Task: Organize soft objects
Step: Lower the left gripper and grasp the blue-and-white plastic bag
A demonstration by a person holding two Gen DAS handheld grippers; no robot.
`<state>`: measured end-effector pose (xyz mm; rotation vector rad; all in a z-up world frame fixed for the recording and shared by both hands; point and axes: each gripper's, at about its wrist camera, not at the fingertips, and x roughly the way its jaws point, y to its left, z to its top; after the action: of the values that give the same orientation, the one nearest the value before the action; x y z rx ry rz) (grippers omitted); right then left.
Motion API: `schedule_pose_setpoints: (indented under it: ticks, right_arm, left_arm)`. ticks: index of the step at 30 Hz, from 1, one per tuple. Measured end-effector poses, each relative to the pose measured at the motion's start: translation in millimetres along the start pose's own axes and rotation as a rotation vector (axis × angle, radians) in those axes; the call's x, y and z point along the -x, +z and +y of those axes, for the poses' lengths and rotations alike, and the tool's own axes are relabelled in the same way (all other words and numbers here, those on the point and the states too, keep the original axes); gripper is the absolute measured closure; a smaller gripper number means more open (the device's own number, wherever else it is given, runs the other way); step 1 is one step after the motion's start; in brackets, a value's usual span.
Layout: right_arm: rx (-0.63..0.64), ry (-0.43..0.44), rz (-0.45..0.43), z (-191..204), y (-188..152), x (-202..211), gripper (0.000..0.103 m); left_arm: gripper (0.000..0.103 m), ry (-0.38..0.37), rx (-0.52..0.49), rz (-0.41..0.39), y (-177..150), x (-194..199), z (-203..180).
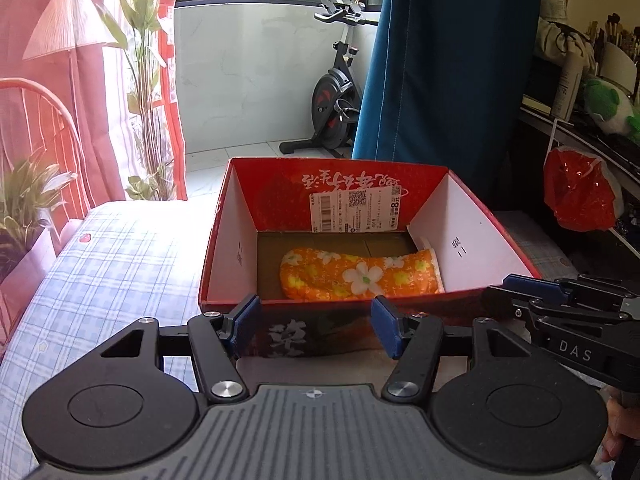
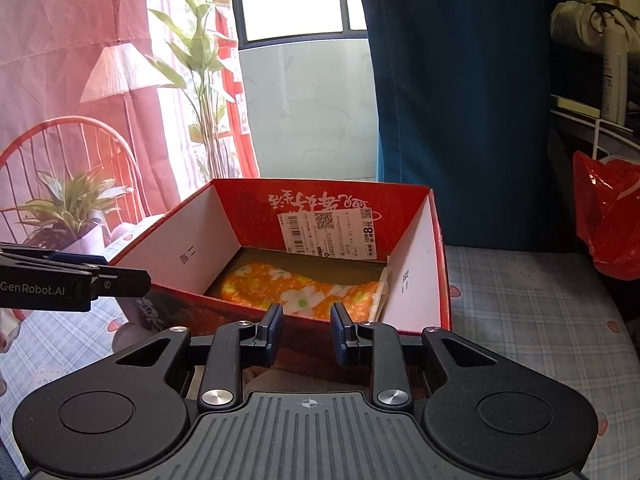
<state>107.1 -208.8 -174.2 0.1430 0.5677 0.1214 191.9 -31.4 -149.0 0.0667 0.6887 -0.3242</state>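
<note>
From the left wrist view, the left gripper [image 1: 316,326] has its two blue padded fingers [image 1: 247,326] spread wide, with nothing between them. It is held just in front of the near wall of a red cardboard box [image 1: 236,240]. The box is open on top, with white inner side walls, a brown bottom and a white shipping label [image 1: 356,210] stuck on the far inner wall. On the bottom lies the orange floral cloth [image 1: 360,276], a soft padded piece with white and yellow flowers, long in shape, its right end touching the right inner wall. The right gripper [image 1: 532,294] enters from the right side, near the box's right corner; from here I cannot tell how its fingers stand. The box sits on a bed sheet [image 1: 112,264] with a pale blue check pattern. Behind are a red curtain [image 1: 92,92], a blue curtain [image 1: 452,60], an exercise bike [image 1: 336,108] and a red plastic bag [image 1: 578,192].

From the right wrist view, the right gripper [image 2: 307,332] has its fingers moderately apart and holds nothing; they are just before the box's [image 2: 176,252] near rim. The cloth [image 2: 316,290] lies flat inside on the bottom. The left gripper [image 2: 96,278] shows at the left edge, beside the box's left corner. The checked sheet [image 2: 532,320] is soft and slightly wrinkled
</note>
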Motion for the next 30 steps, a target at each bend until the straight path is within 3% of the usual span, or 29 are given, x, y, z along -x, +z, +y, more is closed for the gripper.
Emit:
schedule_pose_setpoints:
  ticks: [9,18,20,24,30]
  right_arm:
    - [-0.001,0.012,-0.024,13,-35,45,0.079]
    - [-0.062,0.017,0.103,9,-116,51,0.076]
    - [-0.034,0.013,0.094,13,-119,53,0.075]
    - [-0.028,0.037,0.088,15,-119,53,0.061]
    - [-0.045,-0.001,0.058,11,-115,56,0.055]
  left_arm:
    - [0.051,-0.096,0.094,0.026,-48,28,-15]
    - [0.059,-0.135,0.12,0.105,-87,9,-17]
    - [0.059,-0.138,0.117,0.121,-97,5,-18]
    - [0.062,-0.166,0.116,0.119,-107,0,-17]
    - [0.07,-0.186,0.094,0.109,-110,1,-18]
